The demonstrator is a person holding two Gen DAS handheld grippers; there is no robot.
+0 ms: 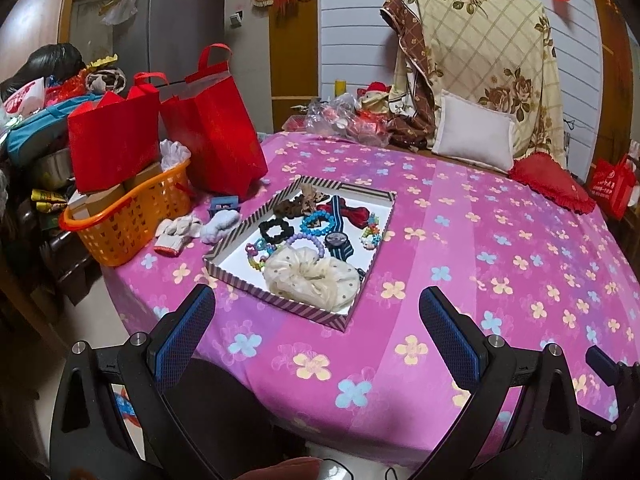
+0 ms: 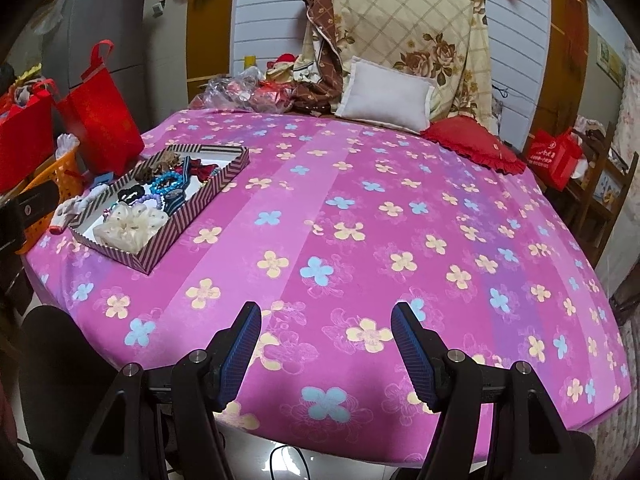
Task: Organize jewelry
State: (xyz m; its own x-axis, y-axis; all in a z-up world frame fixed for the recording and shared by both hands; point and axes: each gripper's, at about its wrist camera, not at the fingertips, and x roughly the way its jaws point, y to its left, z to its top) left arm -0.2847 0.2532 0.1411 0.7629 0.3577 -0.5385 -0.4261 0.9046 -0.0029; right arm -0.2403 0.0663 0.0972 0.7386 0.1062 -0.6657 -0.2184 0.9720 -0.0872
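Both idle: left hand-held gripper [image 1: 316, 308] and right hand-held gripper [image 2: 326, 320] wide, empty; tray [image 1: 224, 266] looks filled, likely done or next pick.

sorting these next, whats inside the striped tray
The striped tray holds a cream scrunchie, black scrunchie, bead bracelets and a watch; anything beneath the cream scrunchie is hidden.

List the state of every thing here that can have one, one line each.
Left claw: open, empty.
Right claw: open, empty.
Striped box: lidless, holding accessories.
Cream scrunchie: lying in the box's near corner.
Watch: lying in the box.
Orange basket: upright, packed with boxes.
Red bags: standing upright.
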